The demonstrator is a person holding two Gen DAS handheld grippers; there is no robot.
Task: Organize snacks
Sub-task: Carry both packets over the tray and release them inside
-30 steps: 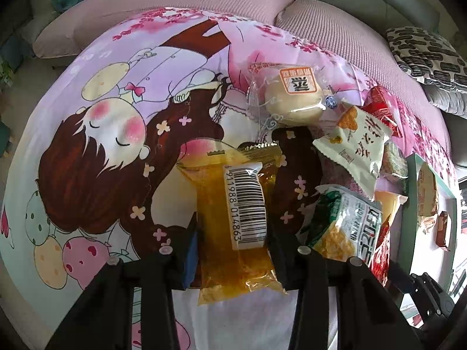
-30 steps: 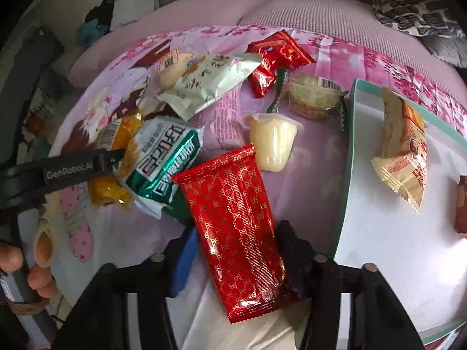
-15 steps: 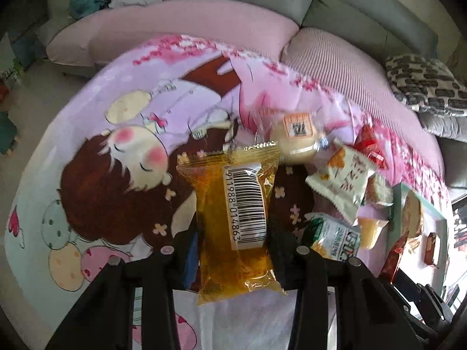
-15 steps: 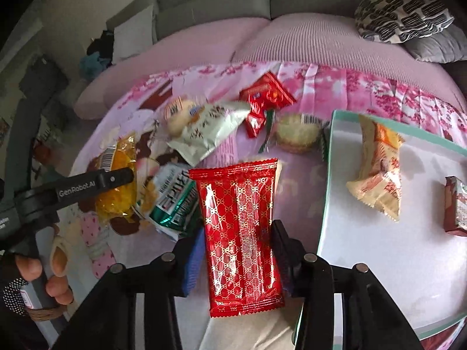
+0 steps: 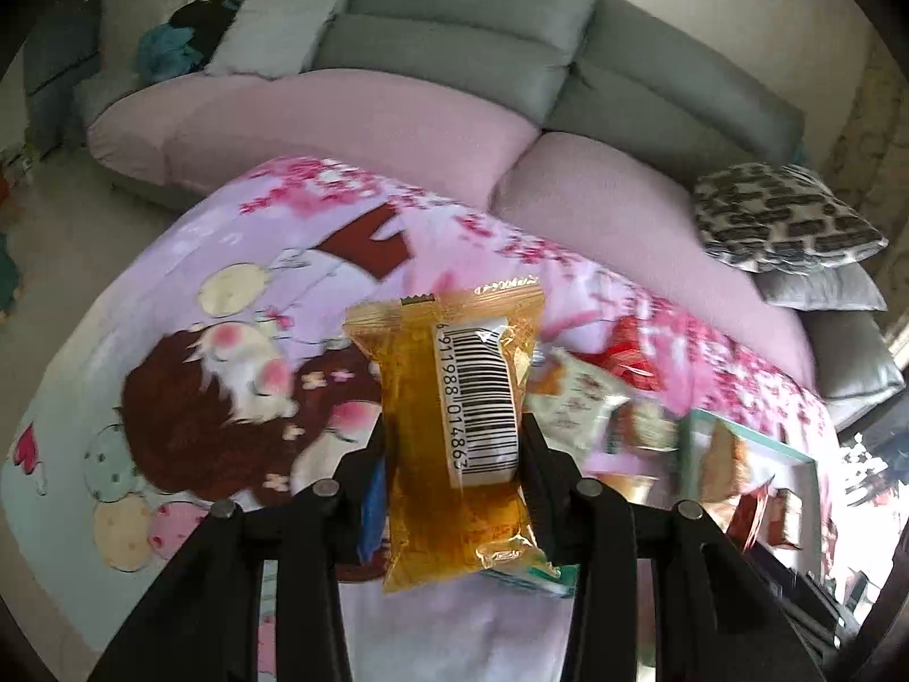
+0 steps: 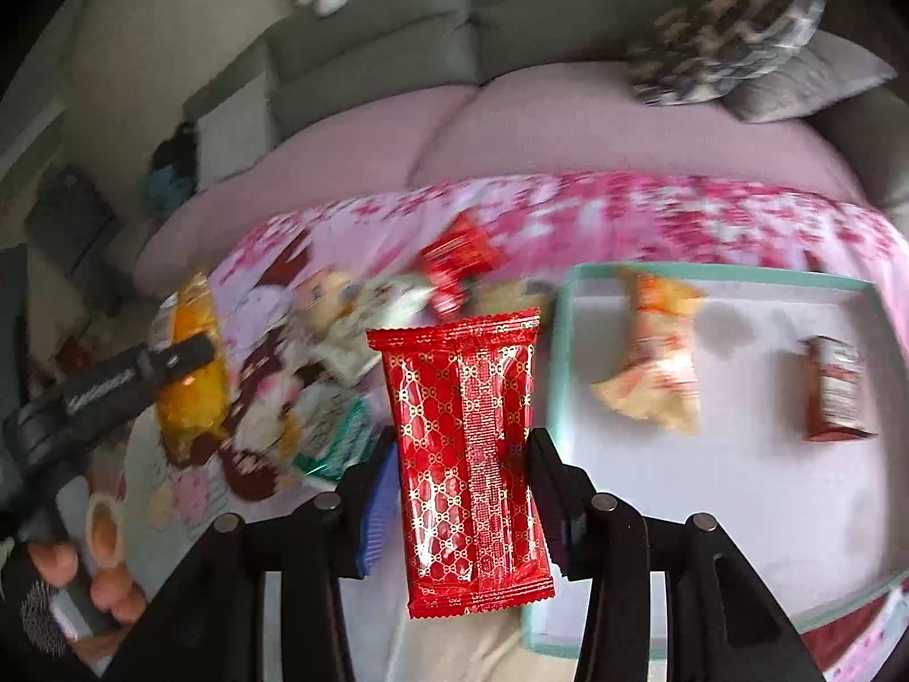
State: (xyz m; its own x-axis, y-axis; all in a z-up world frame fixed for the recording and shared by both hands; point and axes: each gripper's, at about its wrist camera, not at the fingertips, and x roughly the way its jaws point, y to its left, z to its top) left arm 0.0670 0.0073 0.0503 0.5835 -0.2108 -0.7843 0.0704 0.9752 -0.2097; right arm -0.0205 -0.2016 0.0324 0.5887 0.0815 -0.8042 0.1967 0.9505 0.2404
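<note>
Left gripper [image 5: 451, 457]: jaws pinched tight on the yellow pack [image 5: 454, 432], both pads against its sides, barcode facing the camera. Pack stands up between the fingers, clear of the blanket [image 5: 170, 341].

Just past its right finger: a green-white bag [image 5: 574, 403], blurred. Beyond that, right: red wrapper [image 5: 630, 352], then the tray [image 5: 795, 457] corner at far right. Ahead and left: bare blanket with cartoon print. Farthest: pink cushions [image 5: 341, 119], grey sofa [image 5: 454, 40].

Right gripper [image 6: 463, 457]: jaws clamped on the red pack [image 6: 468, 454], pads on both long edges, pack upright and off the surface, its lower end hanging below the fingers.

Right of the right finger: tray [image 6: 559, 341], white floor, teal rim. In it, ahead-right: an orange-white bag [image 6: 653, 358], and further right a small dark red box [image 6: 835, 392]; the two well apart.

Left of the left finger: loose pile of snacks [image 6: 352, 341] on the blanket, blurred. Further left: left gripper [image 6: 142, 375] with the yellow pack [image 6: 190, 381], a hand [image 6: 74, 579] on its handle at the lower left edge.
</note>
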